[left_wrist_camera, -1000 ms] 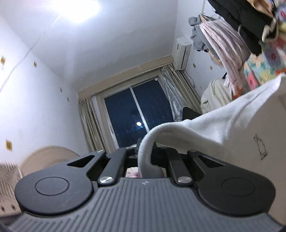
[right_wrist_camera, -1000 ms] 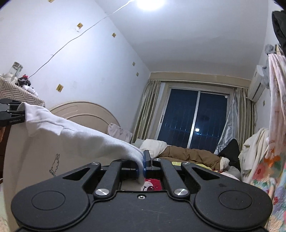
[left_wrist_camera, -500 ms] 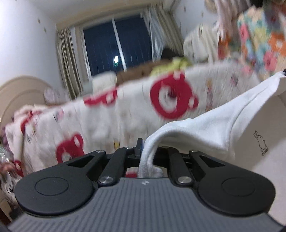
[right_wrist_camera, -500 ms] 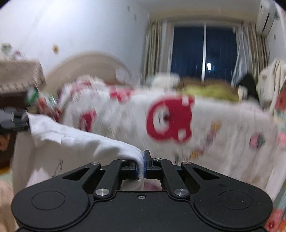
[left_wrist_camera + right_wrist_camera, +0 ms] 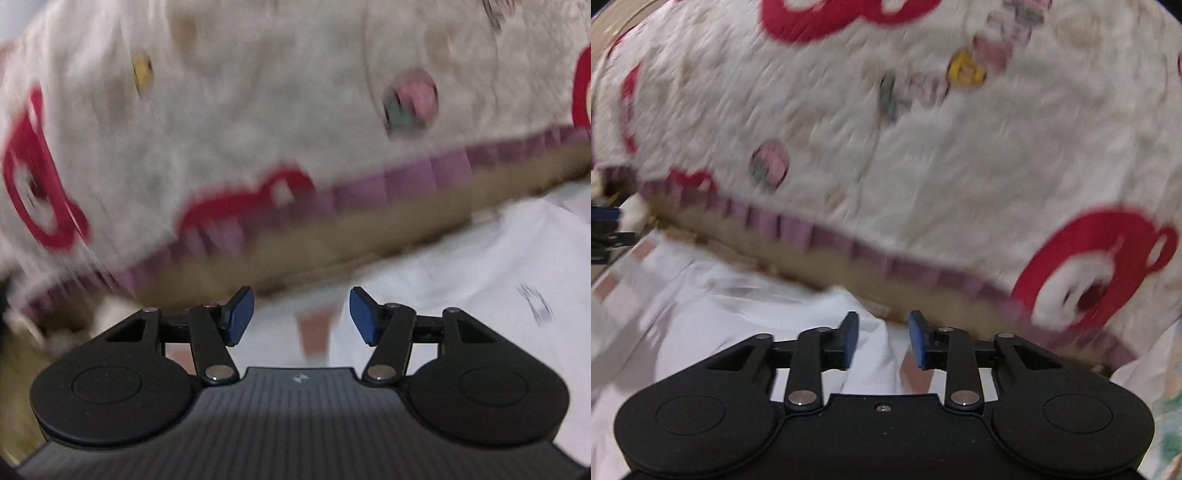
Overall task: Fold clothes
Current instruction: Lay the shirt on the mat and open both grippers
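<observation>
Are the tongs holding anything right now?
No. Both the left tongs and right tongs are open and empty; the white shirt lies loose below them.

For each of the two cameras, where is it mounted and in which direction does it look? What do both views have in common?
Left wrist: sits on the left gripper, looking forward and down along its open blue fingers at the white garment and the bear-print blanket; no hand shows.
Right wrist: sits on the right gripper, also open, facing the same blanket edge, with the garment lower left; the left gripper's tip shows at the left edge.
Shared: the blanket, its purple trim and the white garment.
</observation>
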`<state>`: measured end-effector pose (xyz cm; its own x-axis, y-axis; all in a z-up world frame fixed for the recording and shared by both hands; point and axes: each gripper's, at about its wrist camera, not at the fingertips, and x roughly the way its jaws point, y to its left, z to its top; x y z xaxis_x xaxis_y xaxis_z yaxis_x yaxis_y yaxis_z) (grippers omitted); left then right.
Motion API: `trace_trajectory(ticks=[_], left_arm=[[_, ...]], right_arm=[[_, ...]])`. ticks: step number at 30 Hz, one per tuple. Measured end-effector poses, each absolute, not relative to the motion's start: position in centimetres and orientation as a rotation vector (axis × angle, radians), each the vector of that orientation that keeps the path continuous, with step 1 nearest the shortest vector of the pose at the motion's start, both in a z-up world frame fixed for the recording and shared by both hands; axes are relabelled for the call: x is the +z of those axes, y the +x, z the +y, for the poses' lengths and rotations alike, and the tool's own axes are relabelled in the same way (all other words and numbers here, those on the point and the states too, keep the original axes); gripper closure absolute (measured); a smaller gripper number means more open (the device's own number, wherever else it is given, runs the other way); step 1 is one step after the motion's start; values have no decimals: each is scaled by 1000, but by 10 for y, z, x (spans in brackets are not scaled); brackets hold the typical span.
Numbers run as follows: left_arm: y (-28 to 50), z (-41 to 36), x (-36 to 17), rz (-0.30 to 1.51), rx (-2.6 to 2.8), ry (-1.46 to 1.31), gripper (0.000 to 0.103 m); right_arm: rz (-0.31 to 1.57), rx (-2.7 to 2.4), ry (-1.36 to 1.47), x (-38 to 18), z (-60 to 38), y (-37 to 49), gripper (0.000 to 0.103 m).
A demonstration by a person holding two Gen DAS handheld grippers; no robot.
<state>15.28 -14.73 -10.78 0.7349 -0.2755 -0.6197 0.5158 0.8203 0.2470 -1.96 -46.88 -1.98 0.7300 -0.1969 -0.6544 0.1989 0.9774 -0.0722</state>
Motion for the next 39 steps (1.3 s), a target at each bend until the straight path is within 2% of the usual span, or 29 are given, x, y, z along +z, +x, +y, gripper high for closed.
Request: trace_trajectory(ticks=[5,9,18,23,25,27,28,29,30,33,39], left_arm=[[130,-128,-162,778,-572,343,46],[111,-121,-175,802,-640,323,46],[70,-169,-143,737,-919,355,46],[52,-219,-137,730,-1055,407,46],[41,-236,-137,693,-1089,444,46],[30,-246,-137,660,-1116,466,46],[26,-251,-138,646,-1134,473,46],[23,-255,-141,635,-1158,481,47],[20,-259,-146,614,-1160,509,47],[18,-268,-159,568,-1111,604,52],[42,-267,-158,648,-1103,465,52]], right_arm=[[814,-267,111,-79,-491,-77,62],[875,-265,259,-103,-508,-120,60],[1001,-142,539,-118,-502,-196,54],[1210,-43,394,-122,-463,-220,54],[1241,-33,365,-125,-453,-233,48],[1242,-32,373,-132,-447,-246,47],[1243,-32,377,-136,-444,-252,48],[1246,-32,363,-138,-440,-257,80],[1259,-33,279,-137,-435,-254,98],[1271,-127,142,-124,-463,-247,99],[1251,-388,-3,-92,-549,-235,99]])
